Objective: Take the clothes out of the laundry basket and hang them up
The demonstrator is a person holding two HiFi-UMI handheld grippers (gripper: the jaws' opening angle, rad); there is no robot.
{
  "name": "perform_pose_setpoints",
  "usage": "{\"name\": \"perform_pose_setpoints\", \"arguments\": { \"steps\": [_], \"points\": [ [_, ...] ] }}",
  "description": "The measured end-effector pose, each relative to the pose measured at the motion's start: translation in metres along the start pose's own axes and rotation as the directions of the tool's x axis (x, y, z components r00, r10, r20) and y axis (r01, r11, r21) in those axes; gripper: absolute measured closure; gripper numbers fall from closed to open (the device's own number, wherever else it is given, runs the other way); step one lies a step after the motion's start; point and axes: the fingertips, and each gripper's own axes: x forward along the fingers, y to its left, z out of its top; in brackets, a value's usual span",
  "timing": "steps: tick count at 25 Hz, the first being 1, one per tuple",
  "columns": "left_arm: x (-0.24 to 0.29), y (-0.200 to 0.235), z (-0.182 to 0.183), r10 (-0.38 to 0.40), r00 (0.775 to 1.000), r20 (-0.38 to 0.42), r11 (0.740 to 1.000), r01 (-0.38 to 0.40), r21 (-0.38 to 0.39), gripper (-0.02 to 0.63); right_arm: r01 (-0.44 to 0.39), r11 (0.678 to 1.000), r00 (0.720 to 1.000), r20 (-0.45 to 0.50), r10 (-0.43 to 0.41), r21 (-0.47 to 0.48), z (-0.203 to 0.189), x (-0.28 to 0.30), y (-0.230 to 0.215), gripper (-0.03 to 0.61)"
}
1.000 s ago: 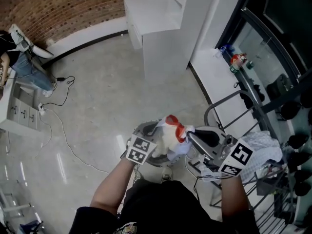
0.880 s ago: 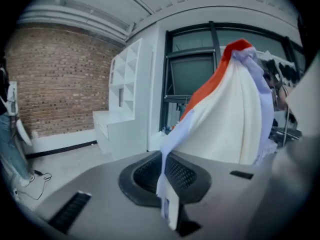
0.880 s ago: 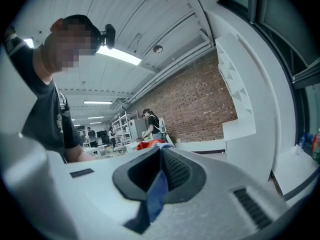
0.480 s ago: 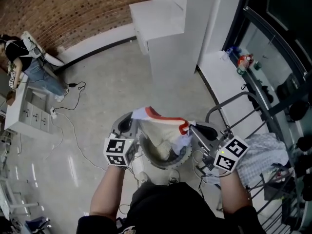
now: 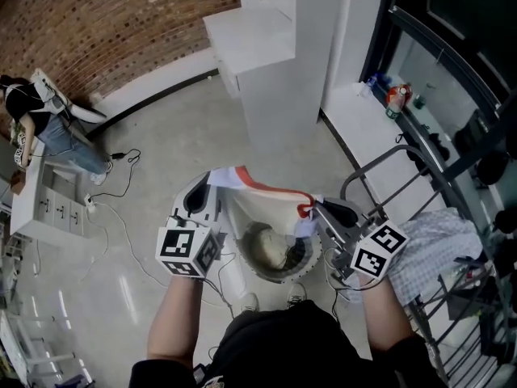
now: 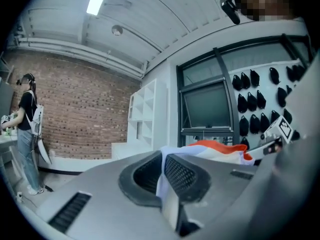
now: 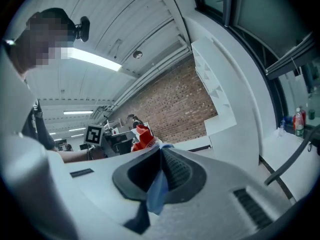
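Observation:
A white garment with an orange-red trim [image 5: 262, 202] hangs stretched between my two grippers, above the round grey laundry basket [image 5: 304, 257], which holds more pale clothes. My left gripper [image 5: 212, 186] is shut on the garment's left edge; white cloth runs between its pads [image 6: 176, 171]. My right gripper [image 5: 317, 210] is shut on the right edge, and a bluish fold of the garment [image 7: 156, 191] hangs from its closed jaws. In the right gripper view the red trim [image 7: 144, 138] shows near the left gripper's marker cube [image 7: 93, 134].
A metal drying rack [image 5: 380, 168] with a checked cloth [image 5: 432, 253] stands at the right. A white shelf unit [image 5: 266, 47] is ahead, and a window ledge with bottles [image 5: 396, 99] runs behind the rack. At far left are a person [image 5: 32, 120], a white cabinet [image 5: 48, 208] and floor cables [image 5: 113, 241].
My left gripper has risen and swung out to the left, pulling the bunched garment open into a spread sheet above the basket. The right gripper has stayed nearly in place.

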Motion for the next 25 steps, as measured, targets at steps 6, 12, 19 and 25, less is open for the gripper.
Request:
{"name": "perform_pose_setpoints", "arguments": {
  "steps": [6, 12, 19, 25],
  "points": [
    [-0.003, 0.004, 0.003, -0.125, 0.992, 0.009, 0.992, 0.125, 0.008, 0.601, 0.151, 0.987, 0.988, 0.039, -0.153, 0.052, -0.007, -0.003, 0.01, 0.56],
    [-0.002, -0.006, 0.017, -0.278, 0.96, 0.033, 0.961, 0.278, 0.006, 0.601, 0.284, 0.955, 0.954, 0.074, -0.291, 0.086, -0.019, -0.014, 0.032, 0.56],
    [-0.004, -0.063, 0.015, -0.501, 0.865, 0.03, 0.865, 0.501, 0.021, 0.601, 0.485, 0.862, 0.853, 0.14, -0.503, 0.144, -0.035, -0.075, 0.06, 0.56],
    [-0.02, -0.136, 0.006, -0.657, 0.754, 0.015, 0.754, 0.657, 0.011, 0.601, 0.622, 0.757, 0.737, 0.176, -0.652, 0.198, -0.053, -0.148, 0.087, 0.56]
  ]
}}
